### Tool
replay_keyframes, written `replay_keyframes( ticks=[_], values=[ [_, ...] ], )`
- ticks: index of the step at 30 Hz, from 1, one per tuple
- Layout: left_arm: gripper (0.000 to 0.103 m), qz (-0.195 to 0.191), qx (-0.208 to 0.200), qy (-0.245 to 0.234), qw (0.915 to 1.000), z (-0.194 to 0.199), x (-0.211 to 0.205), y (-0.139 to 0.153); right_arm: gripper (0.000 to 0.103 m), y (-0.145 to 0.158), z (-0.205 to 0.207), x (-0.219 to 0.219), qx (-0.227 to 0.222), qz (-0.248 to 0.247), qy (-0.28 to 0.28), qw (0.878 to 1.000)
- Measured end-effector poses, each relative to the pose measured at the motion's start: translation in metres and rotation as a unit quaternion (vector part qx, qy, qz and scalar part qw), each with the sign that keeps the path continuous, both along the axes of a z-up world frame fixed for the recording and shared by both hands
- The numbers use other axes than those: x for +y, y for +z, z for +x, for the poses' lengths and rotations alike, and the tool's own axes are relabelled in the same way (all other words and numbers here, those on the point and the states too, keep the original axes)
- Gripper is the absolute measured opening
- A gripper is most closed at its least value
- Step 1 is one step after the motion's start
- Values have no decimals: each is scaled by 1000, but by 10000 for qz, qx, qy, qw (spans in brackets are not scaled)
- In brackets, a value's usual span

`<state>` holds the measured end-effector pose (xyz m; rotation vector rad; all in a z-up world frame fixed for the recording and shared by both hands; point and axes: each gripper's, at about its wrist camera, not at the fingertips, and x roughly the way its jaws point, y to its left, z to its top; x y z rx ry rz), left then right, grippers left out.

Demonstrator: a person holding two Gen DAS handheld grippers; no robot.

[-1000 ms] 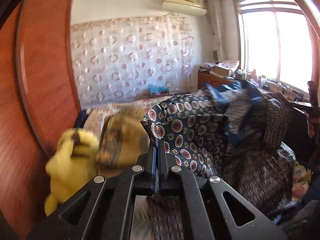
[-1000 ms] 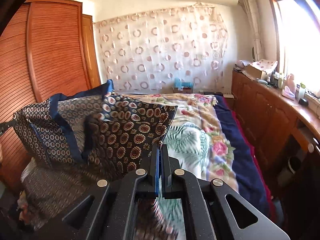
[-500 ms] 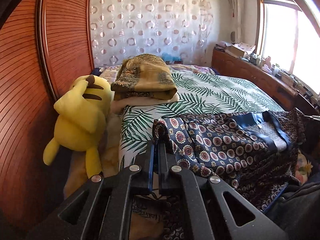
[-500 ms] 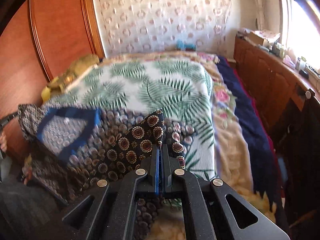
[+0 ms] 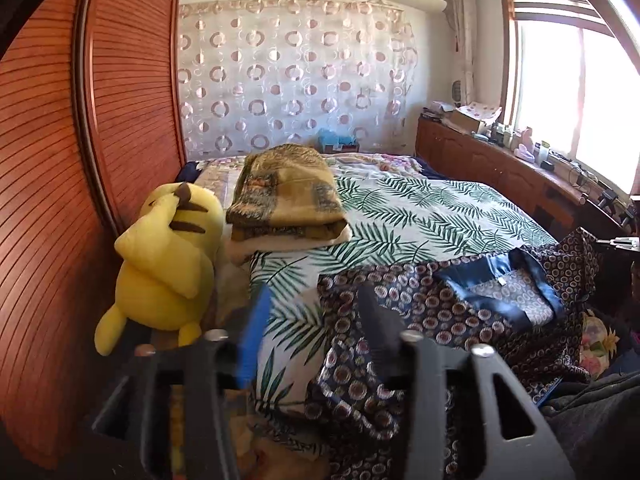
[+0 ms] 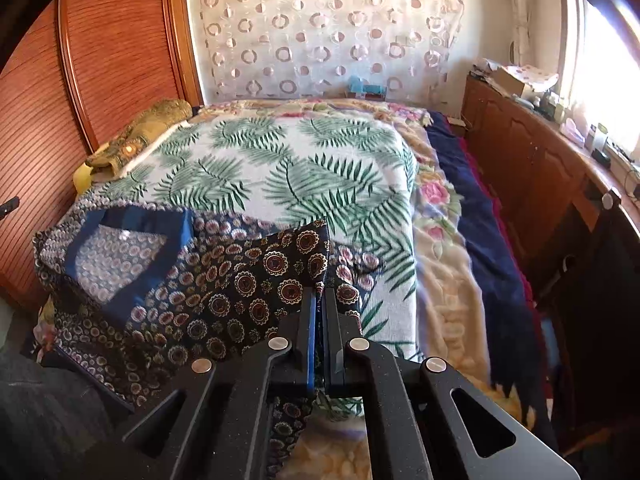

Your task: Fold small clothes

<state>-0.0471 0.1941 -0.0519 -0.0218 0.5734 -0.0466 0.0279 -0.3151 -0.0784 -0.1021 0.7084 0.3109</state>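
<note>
Patterned cloth garment — satiny trim, seemingly

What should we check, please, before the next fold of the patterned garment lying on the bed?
1. Left gripper released: ok, its jaws have just been opening and no cloth sits between them.
2. Right gripper grip: ok, shut on a corner of the patterned garment.
3. Garment laid on the leaf-print blanket: ok, though rumpled.
4. Garment flat: not ok, near edge hangs off the bed.
5. Yellow plush toy and folded blanket out of the way: ok.
</note>
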Motion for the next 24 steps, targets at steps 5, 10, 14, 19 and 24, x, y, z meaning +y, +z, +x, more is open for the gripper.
replay_keyframes(
  ticks=[5,10,14,19,24],
  values=[
    [72,16,93,-100,9999,25,-12,-7,5,14,-8,0,-258,5,15,9997],
    [81,37,198,-287,9994,52,-24,-17,28,12,-2,-8,-358,23,-86,9993],
    [81,25,309,-321,9990,74,-30,-27,35,0,17,-9,-284,26,-206,9994],
    [81,31,554,-304,9980,98,-31,-40,35,-25,45,-10,-1,220,-279,9994],
    [81,-114,942,-245,9952,122,-18,-58,36,-46,73,-17,343,333,-355,9982]
  ],
)
